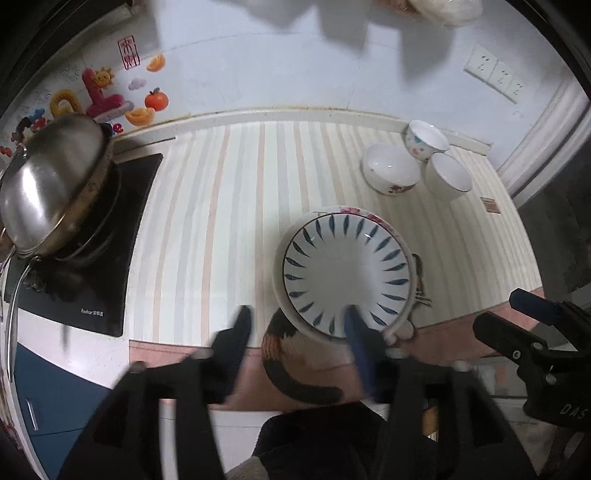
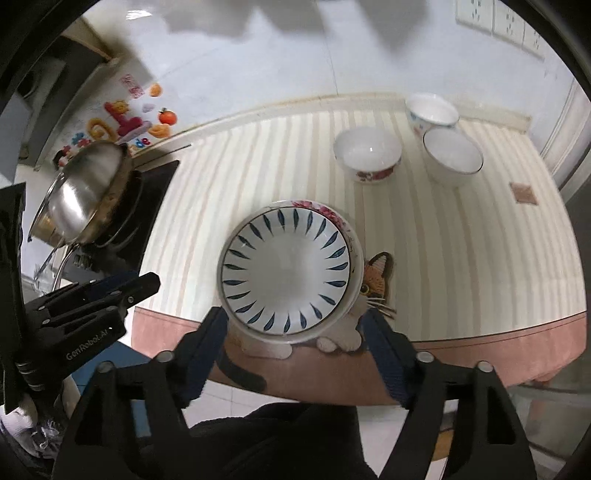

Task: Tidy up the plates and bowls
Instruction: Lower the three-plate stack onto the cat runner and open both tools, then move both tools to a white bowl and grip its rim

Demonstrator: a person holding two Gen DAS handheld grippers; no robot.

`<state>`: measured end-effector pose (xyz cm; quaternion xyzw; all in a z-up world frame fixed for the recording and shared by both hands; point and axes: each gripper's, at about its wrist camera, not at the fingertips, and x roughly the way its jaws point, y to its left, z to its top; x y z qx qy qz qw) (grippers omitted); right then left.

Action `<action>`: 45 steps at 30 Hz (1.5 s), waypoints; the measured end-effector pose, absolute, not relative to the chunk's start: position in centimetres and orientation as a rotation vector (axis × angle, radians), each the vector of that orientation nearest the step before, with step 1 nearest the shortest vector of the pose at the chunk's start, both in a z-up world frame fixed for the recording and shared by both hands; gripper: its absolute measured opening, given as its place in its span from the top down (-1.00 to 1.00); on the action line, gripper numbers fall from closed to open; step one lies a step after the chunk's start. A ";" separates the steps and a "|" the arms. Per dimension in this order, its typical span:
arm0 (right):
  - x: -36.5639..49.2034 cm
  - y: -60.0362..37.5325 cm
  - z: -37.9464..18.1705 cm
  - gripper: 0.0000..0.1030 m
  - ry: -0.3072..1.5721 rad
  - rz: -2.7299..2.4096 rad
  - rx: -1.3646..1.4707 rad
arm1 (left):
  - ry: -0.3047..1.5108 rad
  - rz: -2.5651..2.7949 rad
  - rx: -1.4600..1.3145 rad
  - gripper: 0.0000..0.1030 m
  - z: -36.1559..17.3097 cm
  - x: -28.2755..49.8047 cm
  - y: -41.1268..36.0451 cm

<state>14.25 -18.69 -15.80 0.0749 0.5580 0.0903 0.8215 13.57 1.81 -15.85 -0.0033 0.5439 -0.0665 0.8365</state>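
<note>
Fingers (image 2: 207, 343) of my right gripper (image 2: 295, 325) stand spread wide, one each side of the near rim of the stacked plates, holding nothing. My left gripper (image 1: 299, 325) is also spread; its right finger overlaps the plate rim in the blurred left wrist view, and I cannot tell whether it touches.

The white plate with blue leaf strokes (image 2: 286, 269) lies nested on a white plate with pink flowers (image 2: 332, 214), whose rim shows behind it. Both are empty, at the near edge of the counter.

Three white bowls sit grouped towards the back right, all empty: a low bowl with red flowers (image 2: 367, 155), a tall bowl with pastel spots (image 2: 430, 110) and a plain bowl with a dark rim line (image 2: 452, 157), the last two touching.

They rest on a cream striped mat with a pink border (image 2: 258, 166) and a cat picture. To the left, a steel pan lid (image 2: 85, 192) leans on a black hob (image 2: 147, 206). The white wall behind bears colourful stickers (image 2: 122, 118) and sockets (image 2: 498, 18).
</note>
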 end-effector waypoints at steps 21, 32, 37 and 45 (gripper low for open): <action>7.5 -19.7 -9.3 -0.82 1.069 0.144 0.182 | 1.055 -0.102 -0.017 -0.73 -11.4 10.6 0.6; 18.4 -28.2 -13.9 -0.82 1.090 0.159 0.339 | 1.091 -0.065 -0.067 -0.73 -15.0 23.6 -4.2; 25.8 -32.1 -18.1 -0.82 1.134 0.162 0.391 | 1.178 -0.094 -0.099 -0.73 -19.0 31.6 -6.9; 36.6 -34.7 -25.9 -0.31 1.219 0.167 0.433 | 1.312 -0.139 -0.116 -0.13 -25.5 41.2 -10.8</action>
